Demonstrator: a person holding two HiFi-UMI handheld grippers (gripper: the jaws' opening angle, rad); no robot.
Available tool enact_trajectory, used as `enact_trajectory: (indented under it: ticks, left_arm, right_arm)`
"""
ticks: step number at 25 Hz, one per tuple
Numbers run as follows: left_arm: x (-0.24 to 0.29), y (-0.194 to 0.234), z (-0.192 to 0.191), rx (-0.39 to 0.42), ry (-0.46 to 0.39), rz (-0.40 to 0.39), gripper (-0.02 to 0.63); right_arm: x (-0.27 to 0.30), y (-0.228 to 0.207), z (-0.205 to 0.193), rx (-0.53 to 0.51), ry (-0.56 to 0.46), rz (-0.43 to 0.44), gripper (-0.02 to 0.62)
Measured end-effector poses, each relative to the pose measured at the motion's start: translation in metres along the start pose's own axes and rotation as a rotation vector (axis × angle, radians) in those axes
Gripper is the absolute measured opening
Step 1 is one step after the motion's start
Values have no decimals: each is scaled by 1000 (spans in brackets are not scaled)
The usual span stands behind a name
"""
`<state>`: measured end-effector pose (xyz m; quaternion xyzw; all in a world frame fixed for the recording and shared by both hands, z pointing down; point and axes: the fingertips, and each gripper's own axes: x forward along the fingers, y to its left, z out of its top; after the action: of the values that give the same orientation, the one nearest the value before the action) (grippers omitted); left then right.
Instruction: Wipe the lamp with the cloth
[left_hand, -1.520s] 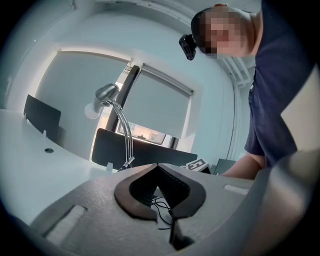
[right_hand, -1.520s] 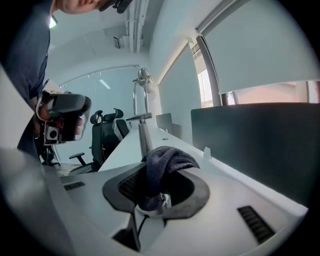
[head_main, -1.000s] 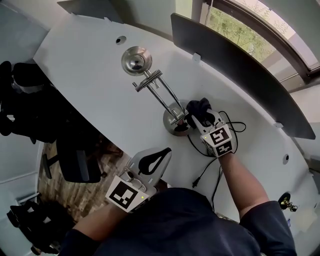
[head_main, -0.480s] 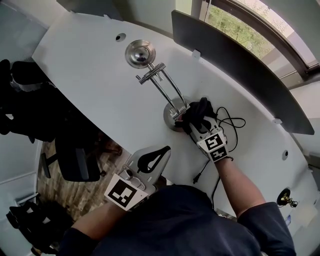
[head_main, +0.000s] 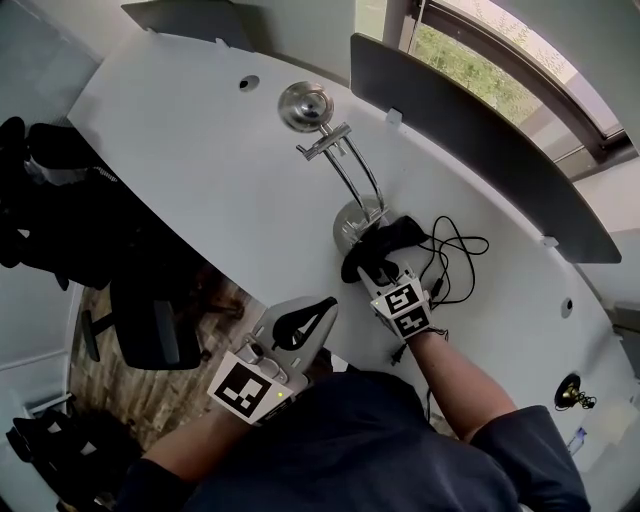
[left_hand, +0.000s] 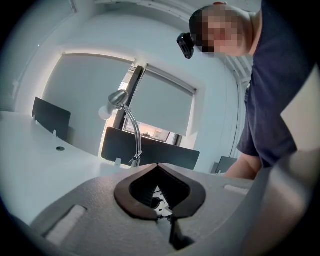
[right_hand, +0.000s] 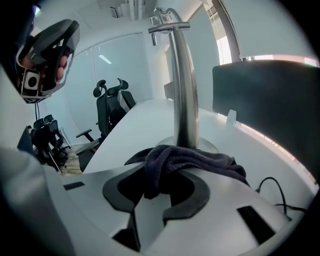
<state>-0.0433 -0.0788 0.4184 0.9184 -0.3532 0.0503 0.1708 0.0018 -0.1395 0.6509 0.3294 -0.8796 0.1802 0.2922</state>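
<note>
The dark cloth (right_hand: 186, 161), soft and limp, is pinched by a bunched fold between the jaws of the right gripper (right_hand: 157, 182) and is draped at the base of the lamp (head_main: 345, 175), mid-desk (head_main: 200, 150). The lamp is judged rigid, slick and bottom-heavy, and its thin stem is best wiped gently. The left gripper (head_main: 325, 307) is held near the desk's near edge, its jaws together on nothing.

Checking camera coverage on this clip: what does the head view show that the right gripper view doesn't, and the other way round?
Head view only: the lamp's round head and greenery outside the window.
Right gripper view only: the right gripper seen close, shut on a fold of the cloth, just in front of the lamp's stem.
Both: the cloth, lamp base, dark divider panel, black cable and the left gripper.
</note>
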Motion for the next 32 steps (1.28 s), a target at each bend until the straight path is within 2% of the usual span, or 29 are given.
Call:
enact_trajectory:
  ticks: [5, 10, 13, 16, 24, 32]
  left_arm:
    - [-16, 6, 6, 21, -10, 28, 3]
    - [-31, 11, 2, 5, -20, 51, 3]
    - [-32, 12, 8, 8, -56, 46, 3]
    - [-28, 12, 8, 4, -52, 46, 3]
    - [-12, 3, 9, 8, -75, 16, 3]
    - [4, 1, 7, 0, -35, 26, 3]
  right_arm:
    - [16, 14, 11, 20, 2, 4, 107]
    - [23, 18, 18, 11, 3, 10, 107]
    - [19, 19, 15, -3, 14, 19, 107]
    - [9, 16, 9, -11, 26, 20, 107]
    - [-12, -23, -8, -8, 53, -32, 107]
    - [-17, -65, -2, -31, 40, -66, 107]
